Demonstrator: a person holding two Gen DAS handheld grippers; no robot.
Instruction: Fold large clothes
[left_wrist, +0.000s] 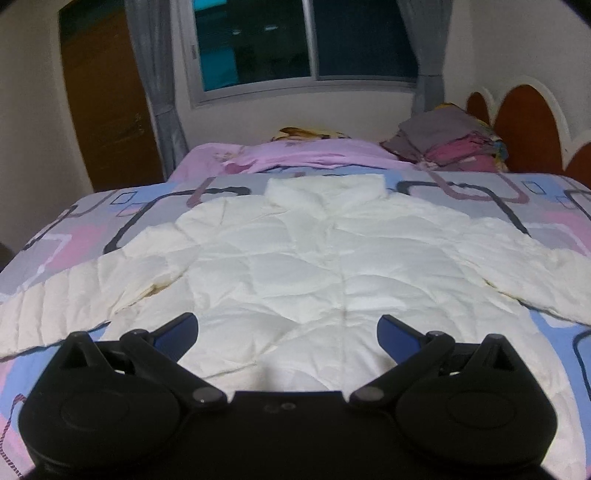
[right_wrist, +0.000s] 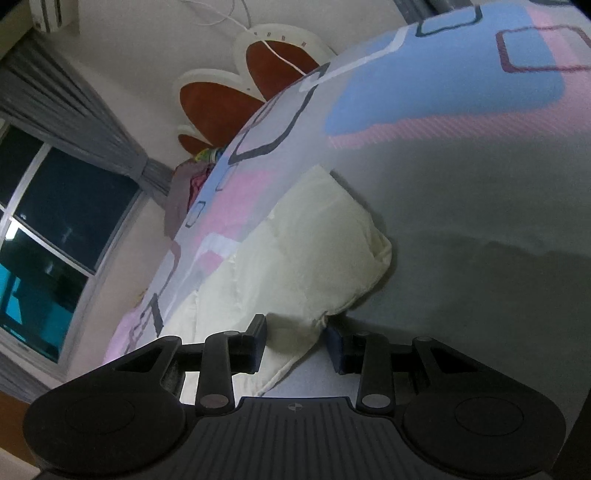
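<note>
Left wrist view showed a white quilted jacket (left_wrist: 314, 251) spread flat on the bed (left_wrist: 535, 199), collar toward the far edge where folded clothes (left_wrist: 450, 144) were piled by the headboard (left_wrist: 528, 122), hem toward the near edge. Both sleeves lay out to the sides. The left gripper (left_wrist: 288, 328) hovered over the hem at the near edge with its jaws spread wide and nothing between them.

From the right wrist view, tilted hard, the right gripper (right_wrist: 295, 339) sat at the jacket's sleeve (right_wrist: 325, 243) end near the side edge of the bed. White fabric lay between the jaws, which stood partly closed. The far pad looked close to or against the cloth, but a gap showed on the other side, so a firm pinch could not be confirmed.

The jacket looked light, puffy and soft, likely to sag and billow when lifted and to spring back from a crease. Its shell seemed smooth and possibly slippery, so a hold on a doubled edge such as a cuff, hem corner or shoulder seam would probably be safer than a pinch on a padded panel.

The outer ends of both sleeves ran out of the left wrist view, and the hem was partly hidden behind the gripper body. The jacket's front closure was too faint to make out.
</note>
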